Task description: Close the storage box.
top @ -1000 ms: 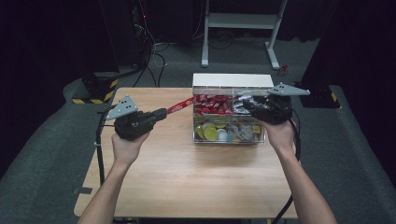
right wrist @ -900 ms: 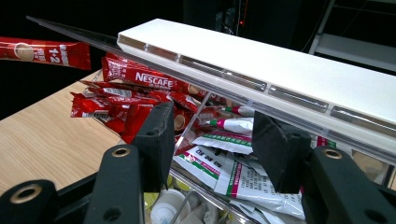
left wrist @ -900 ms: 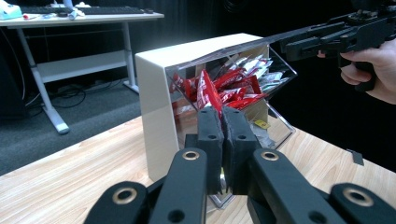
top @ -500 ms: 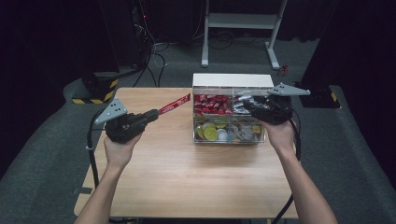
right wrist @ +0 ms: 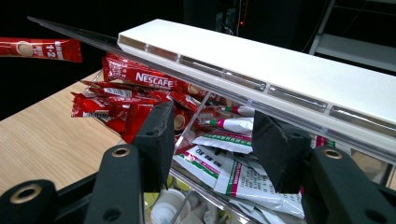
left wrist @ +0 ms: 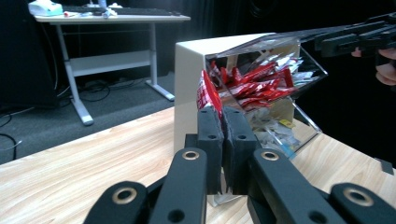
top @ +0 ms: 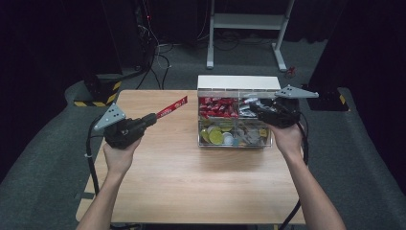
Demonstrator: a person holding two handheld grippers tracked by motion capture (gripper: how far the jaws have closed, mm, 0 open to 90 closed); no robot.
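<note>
Left tool [top: 152,118] has its jaws pressed together on a red sachet [top: 171,107], holding it in the air above the table [top: 182,182], well left of the clear organizer box [top: 234,122]. Right tool [top: 250,102], jaws spread, sits at the box's raised clear lid [right wrist: 74,35], probably propping it, though contact is hard to see. Inside lie more red sachets [right wrist: 140,81], white packets [right wrist: 219,163] and yellow-lidded cups [top: 214,135].
</note>
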